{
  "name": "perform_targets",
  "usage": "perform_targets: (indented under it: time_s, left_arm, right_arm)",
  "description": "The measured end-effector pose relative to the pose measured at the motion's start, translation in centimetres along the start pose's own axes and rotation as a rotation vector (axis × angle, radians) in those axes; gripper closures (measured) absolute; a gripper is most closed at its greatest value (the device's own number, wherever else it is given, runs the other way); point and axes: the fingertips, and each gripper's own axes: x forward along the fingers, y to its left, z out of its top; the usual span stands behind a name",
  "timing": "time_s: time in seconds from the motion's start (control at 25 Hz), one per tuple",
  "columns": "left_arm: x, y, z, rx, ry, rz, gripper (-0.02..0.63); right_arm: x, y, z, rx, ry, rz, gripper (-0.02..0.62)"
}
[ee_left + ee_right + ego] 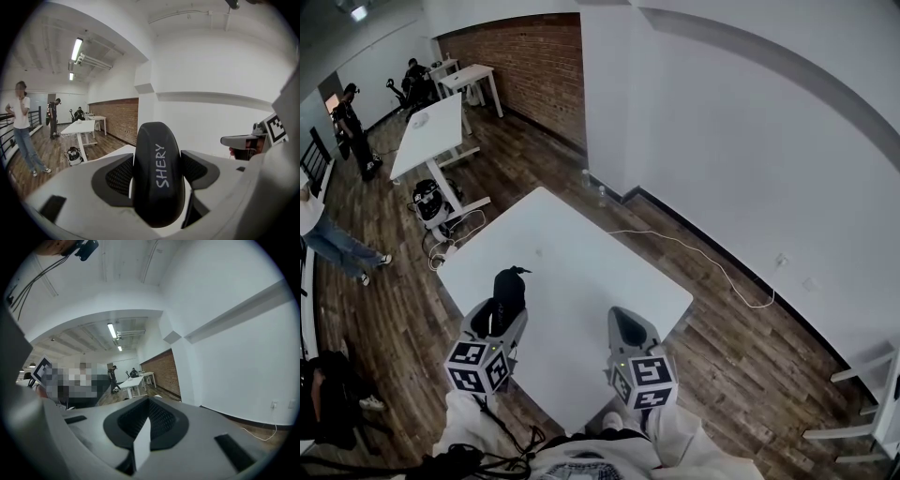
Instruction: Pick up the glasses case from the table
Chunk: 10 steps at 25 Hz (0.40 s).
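Note:
A black glasses case (509, 286) printed "SHERY" (157, 172) stands upright between the jaws of my left gripper (502, 309), which is shut on its sides and holds it above the near left part of the white table (581, 248). In the left gripper view the case fills the gap between both dark pads (118, 176). My right gripper (625, 325) hovers over the table's near edge, to the right of the left one. Its jaws are together with only a thin white sliver between them (146, 423), and it holds nothing.
White walls (750, 141) close in the table's far and right sides, and a cable (712, 262) lies on the wooden floor. Other white desks (431, 131) and people (352, 127) are at the far left. A bag (427, 202) sits by the nearest desk.

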Motion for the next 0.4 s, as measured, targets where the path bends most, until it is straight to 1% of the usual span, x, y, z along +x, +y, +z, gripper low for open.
perform_targets:
  time_s: [0.24,0.4]
  left_arm:
    - [-0.5,0.3,0.2,0.006,-0.002,-0.008,0.264]
    - [-1.3,0.7,0.1,0.009,-0.006,0.003,0.264]
  right_arm:
    - [-0.3,0.6,0.8,-0.013,-0.014,-0.001,0.595]
    - [-0.4,1.0,0.9,-0.018,-0.016,0.005,0.595]
